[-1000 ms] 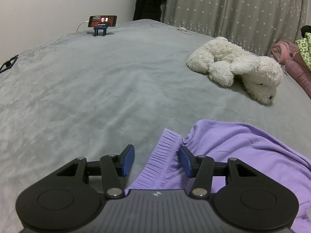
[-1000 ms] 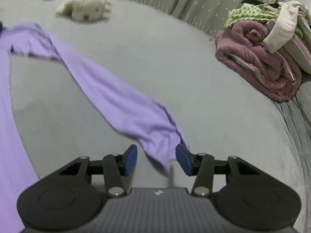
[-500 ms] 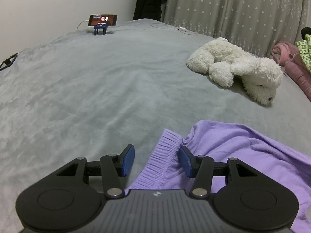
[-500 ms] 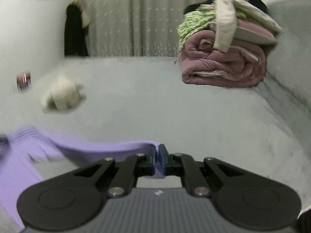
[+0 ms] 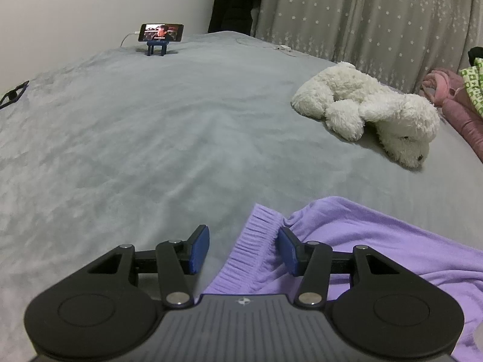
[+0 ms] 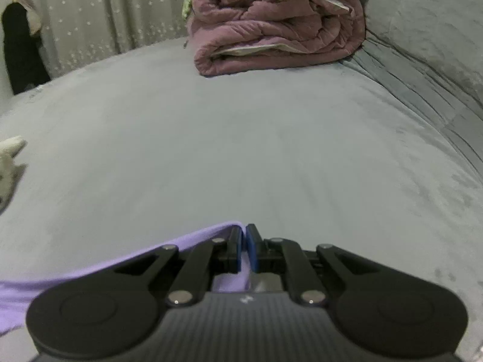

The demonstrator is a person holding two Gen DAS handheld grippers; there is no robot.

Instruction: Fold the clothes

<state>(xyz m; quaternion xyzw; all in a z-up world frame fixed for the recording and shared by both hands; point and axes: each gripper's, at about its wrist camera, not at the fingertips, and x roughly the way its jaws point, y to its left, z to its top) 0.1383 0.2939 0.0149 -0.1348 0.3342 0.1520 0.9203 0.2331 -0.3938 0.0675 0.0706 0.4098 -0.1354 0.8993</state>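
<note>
Left wrist view: left gripper (image 5: 243, 249) gapes around the purple garment's (image 5: 377, 241) ribbed hem, bottom centre, probably lining up a pinch. Right gripper (image 6: 244, 249) is clamped on its edge.

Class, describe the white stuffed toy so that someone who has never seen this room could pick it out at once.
Start from the wide grey bed before the star-patterned curtain. Toward its far right lies the white stuffed toy, flopped on its front near the rolled pink quilt. It alone is fluffy and white; the purple garment nearby lies flat.
</note>
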